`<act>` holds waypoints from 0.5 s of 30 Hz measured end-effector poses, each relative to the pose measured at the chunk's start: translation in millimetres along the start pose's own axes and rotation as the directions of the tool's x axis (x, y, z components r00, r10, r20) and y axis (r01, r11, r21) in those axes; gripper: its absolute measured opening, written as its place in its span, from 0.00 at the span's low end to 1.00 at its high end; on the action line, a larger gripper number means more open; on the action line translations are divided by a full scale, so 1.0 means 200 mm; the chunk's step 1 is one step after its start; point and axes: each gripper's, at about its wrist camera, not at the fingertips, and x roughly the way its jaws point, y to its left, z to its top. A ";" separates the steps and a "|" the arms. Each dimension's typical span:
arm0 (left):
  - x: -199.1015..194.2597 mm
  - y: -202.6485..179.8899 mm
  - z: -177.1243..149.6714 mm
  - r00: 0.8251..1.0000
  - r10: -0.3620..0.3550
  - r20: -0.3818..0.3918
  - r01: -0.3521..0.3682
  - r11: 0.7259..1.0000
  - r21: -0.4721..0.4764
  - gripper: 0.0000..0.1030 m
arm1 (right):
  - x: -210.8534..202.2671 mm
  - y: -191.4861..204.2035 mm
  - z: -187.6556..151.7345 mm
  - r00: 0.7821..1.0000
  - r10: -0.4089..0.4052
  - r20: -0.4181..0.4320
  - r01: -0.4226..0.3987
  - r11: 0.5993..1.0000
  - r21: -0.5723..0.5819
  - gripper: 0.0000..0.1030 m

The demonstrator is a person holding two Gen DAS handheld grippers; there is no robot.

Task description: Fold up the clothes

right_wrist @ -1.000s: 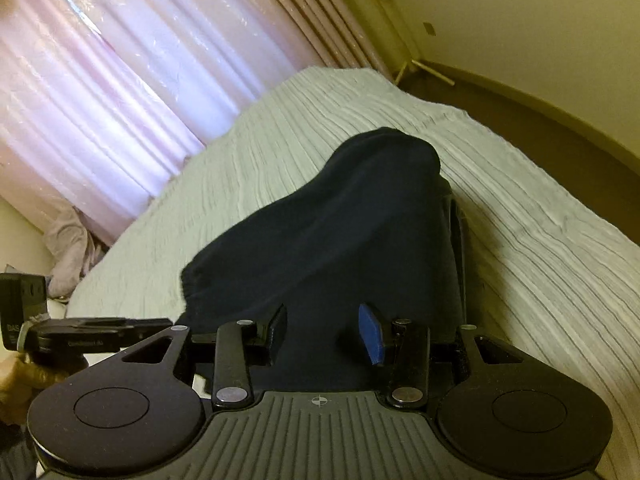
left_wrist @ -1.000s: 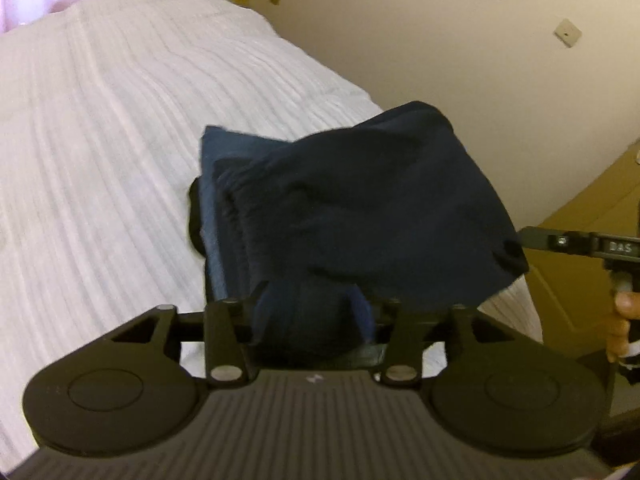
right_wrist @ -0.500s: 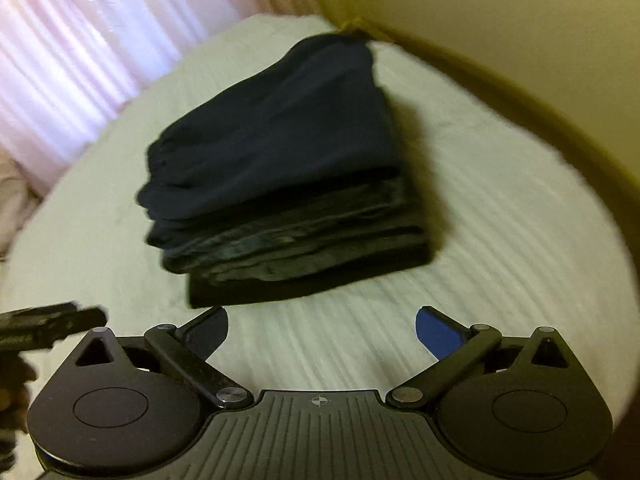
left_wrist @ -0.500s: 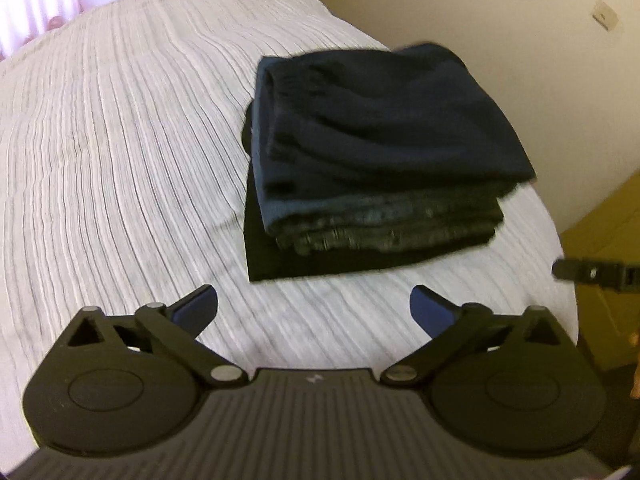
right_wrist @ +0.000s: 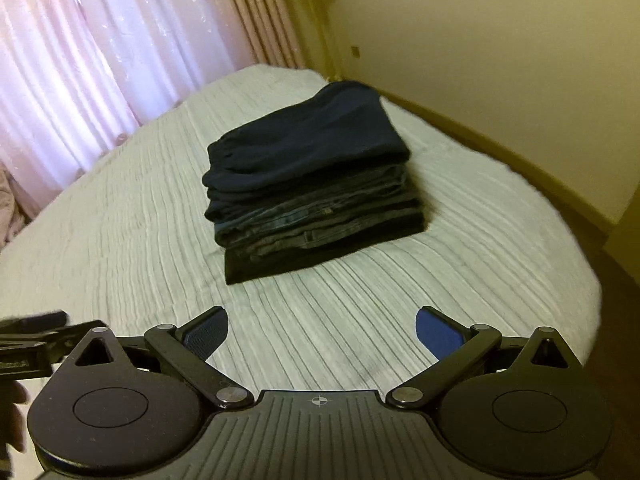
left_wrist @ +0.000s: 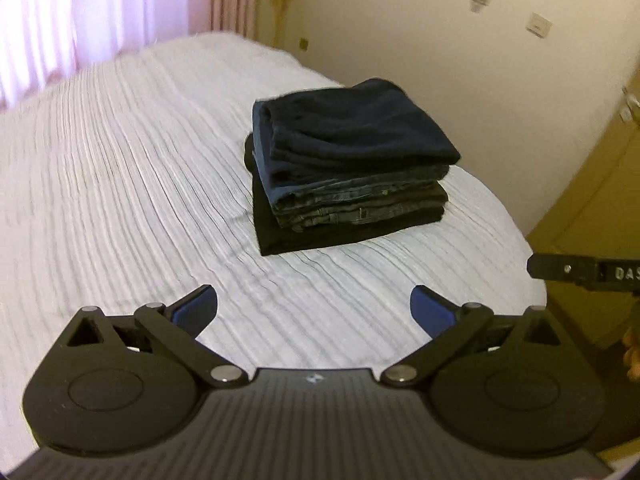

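Left gripper (left_wrist: pixel 314 310): jaws stand spread as wide as they go, nothing between the blue pads (left_wrist: pixel 196 308), only bare bedspread showing through the gap. A second ago they were closed on the dark navy cloth; they have just been opening and are now empty.
Right gripper (right_wrist: pixel 322 330): same story, jaws fully apart and holding nothing; it too had the navy cloth pinched a second ago and has let go. Its tip also shows at the right edge of the left wrist view.
Both hands: pulled back from the pile, which a second ago filled both views right at the fingertips and now sits well apart from them.
Bedspread (left_wrist: pixel 120 184): white, ribbed, bare in the near stretch between the grippers and the pile.
Folded navy garment (left_wrist: pixel 360 132): lies flat on top of the stack, edges roughly square with the layers below, a little rumpled along its near left fold.
Stack of folded clothes (right_wrist: pixel 316 224): jeans-like denim layers in the middle, a black piece at the bottom, resting on the bed toward its far corner by the wall.
Meaning for the task: this garment looks folded and placed; the release reads as the close of this fold.
Next: no unfolded clothes are visible on the bed, so whether more remain I cannot tell.
Far: pink curtains (right_wrist: pixel 80 72) and a cream wall behind the bed.
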 end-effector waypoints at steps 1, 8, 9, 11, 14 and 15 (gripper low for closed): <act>-0.04 -0.01 -0.01 1.000 0.010 0.007 -0.010 1.000 0.024 0.98 | -0.04 0.02 -0.03 1.000 -0.027 0.008 0.027 1.000 -0.001 1.00; -0.20 -0.12 -0.06 0.998 0.061 0.025 -0.062 0.997 0.042 0.99 | -0.18 0.16 -0.10 0.986 -0.165 0.035 0.167 0.985 -0.040 1.00; -0.20 -0.13 -0.06 0.998 0.054 0.025 -0.055 0.997 0.047 0.99 | -0.21 0.17 -0.10 0.985 -0.165 0.050 0.168 0.984 -0.055 1.00; -0.21 -0.17 -0.05 0.999 0.041 0.024 -0.042 0.997 0.058 0.98 | -0.25 0.18 -0.08 0.985 -0.145 0.091 0.152 0.985 -0.075 1.00; -0.22 -0.21 -0.01 0.997 0.043 0.057 -0.046 0.998 0.051 0.98 | -0.29 0.15 -0.03 0.985 -0.102 0.137 0.117 0.987 -0.112 1.00; -0.22 -0.23 0.01 0.996 0.051 0.072 -0.055 0.997 0.053 0.98 | -0.30 0.13 -0.01 0.986 -0.086 0.145 0.104 0.987 -0.121 1.00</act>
